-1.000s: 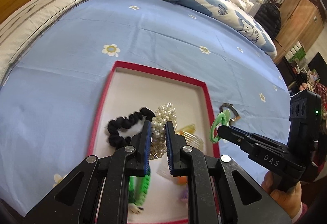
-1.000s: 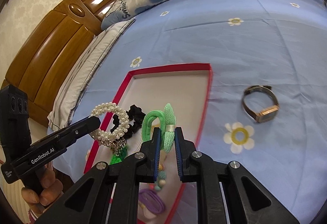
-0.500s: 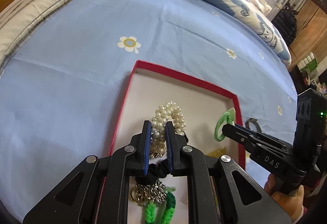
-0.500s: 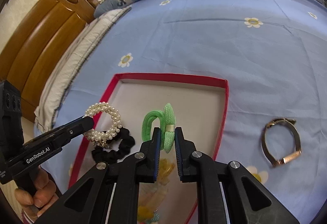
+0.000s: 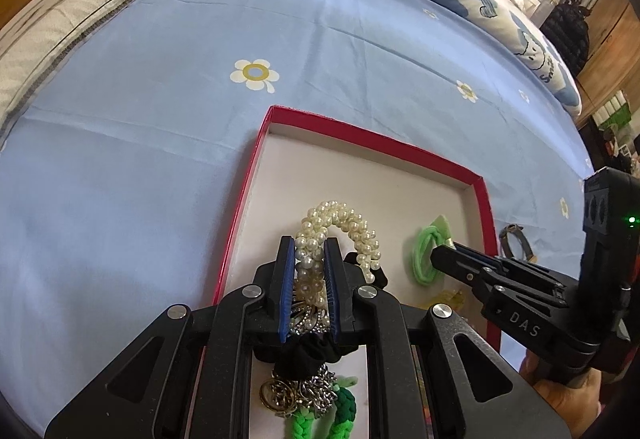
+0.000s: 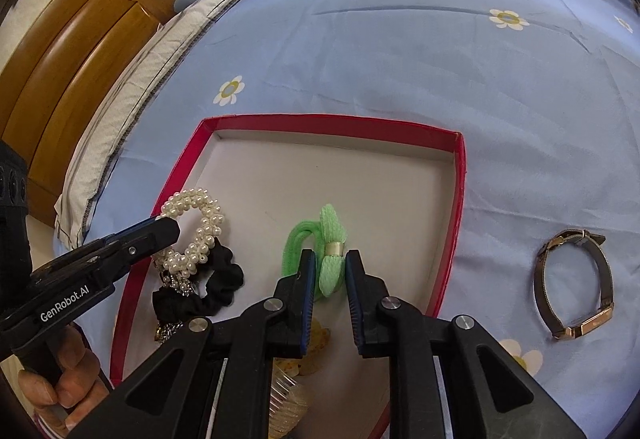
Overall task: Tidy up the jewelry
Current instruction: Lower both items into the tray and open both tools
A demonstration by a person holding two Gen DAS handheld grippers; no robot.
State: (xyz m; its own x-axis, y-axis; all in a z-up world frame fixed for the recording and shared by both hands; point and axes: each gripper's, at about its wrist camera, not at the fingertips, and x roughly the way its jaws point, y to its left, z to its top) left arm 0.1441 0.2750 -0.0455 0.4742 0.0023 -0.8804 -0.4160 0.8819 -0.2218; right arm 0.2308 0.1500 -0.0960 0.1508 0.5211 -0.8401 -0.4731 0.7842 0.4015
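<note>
Your left gripper [image 5: 306,259] is clamped on the pearl bracelet [image 5: 340,227], its blue pads pressed against the beads, and it holds them over the near left part of the red-rimmed tray [image 6: 320,123]; your right gripper [image 6: 329,271] has its jaws parted, a gap showing on each side of the green hair tie [image 6: 320,247], which rests on the tray floor toward the tray's right side; under the pearls, still inside the tray, lie a black scrunchie [image 6: 208,287] and a silvery chain [image 5: 296,391]; nearer you in the tray sits a yellow hair clip [image 6: 312,351]; outside the tray, well off its right wall, a watch [image 6: 576,287] lies on the blue flowered bedsheet [image 5: 140,119].
</note>
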